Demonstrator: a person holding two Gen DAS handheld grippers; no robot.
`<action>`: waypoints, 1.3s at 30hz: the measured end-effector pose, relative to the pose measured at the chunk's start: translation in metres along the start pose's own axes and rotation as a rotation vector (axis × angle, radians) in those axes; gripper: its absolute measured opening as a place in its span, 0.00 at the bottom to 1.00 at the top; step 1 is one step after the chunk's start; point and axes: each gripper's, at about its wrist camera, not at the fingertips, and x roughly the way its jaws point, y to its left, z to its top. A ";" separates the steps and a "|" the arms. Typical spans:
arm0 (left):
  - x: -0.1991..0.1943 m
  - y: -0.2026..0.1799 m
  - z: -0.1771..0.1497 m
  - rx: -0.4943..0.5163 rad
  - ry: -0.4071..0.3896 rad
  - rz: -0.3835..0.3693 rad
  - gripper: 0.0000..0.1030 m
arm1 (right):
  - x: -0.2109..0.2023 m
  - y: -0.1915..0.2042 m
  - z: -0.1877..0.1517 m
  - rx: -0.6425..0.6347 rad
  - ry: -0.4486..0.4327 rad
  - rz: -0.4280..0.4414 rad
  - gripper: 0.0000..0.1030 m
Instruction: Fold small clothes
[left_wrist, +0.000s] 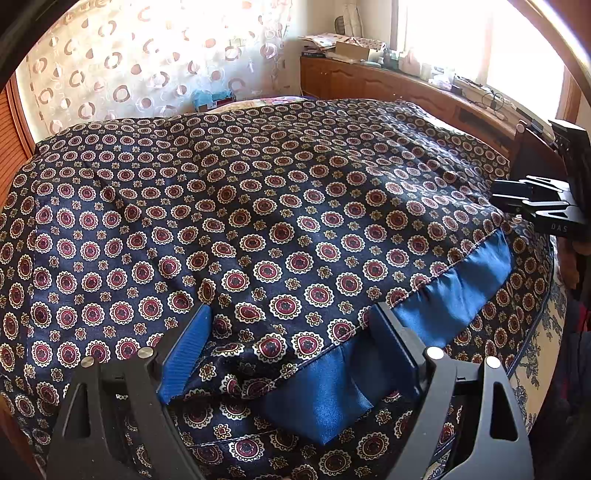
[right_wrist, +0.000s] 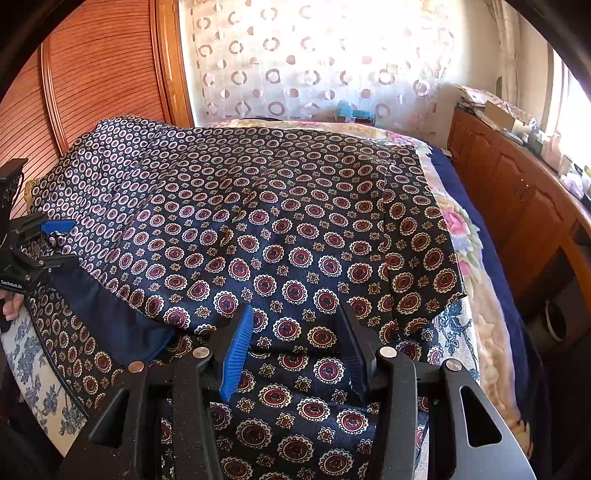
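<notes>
A navy satin garment (left_wrist: 258, 221) with red and cream medallions lies spread over the bed, its plain blue lining (left_wrist: 454, 295) turned out along the near edge. My left gripper (left_wrist: 291, 343) is open, its blue-padded fingers (left_wrist: 184, 354) straddling the folded near edge and lining. My right gripper (right_wrist: 295, 350) is open over the garment (right_wrist: 277, 229) near its front hem. The left gripper also shows at the left edge of the right wrist view (right_wrist: 40, 243); the right gripper shows at the right edge of the left wrist view (left_wrist: 535, 203).
A floral bedspread (right_wrist: 458, 229) lies under the garment. A wooden cabinet (right_wrist: 517, 192) with clutter on top runs along the right wall. A patterned curtain (right_wrist: 314, 66) hangs behind the bed. A ribbed wooden panel (right_wrist: 99, 66) stands at the left.
</notes>
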 end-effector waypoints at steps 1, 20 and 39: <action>0.000 0.000 0.000 0.000 0.000 0.000 0.85 | 0.000 0.000 0.000 0.003 -0.001 0.001 0.47; -0.016 0.003 -0.012 -0.042 0.003 0.025 0.79 | 0.002 -0.002 0.000 0.031 -0.011 0.024 0.47; -0.119 0.135 -0.038 -0.284 -0.180 0.233 0.46 | 0.005 -0.003 0.000 0.048 -0.015 0.036 0.47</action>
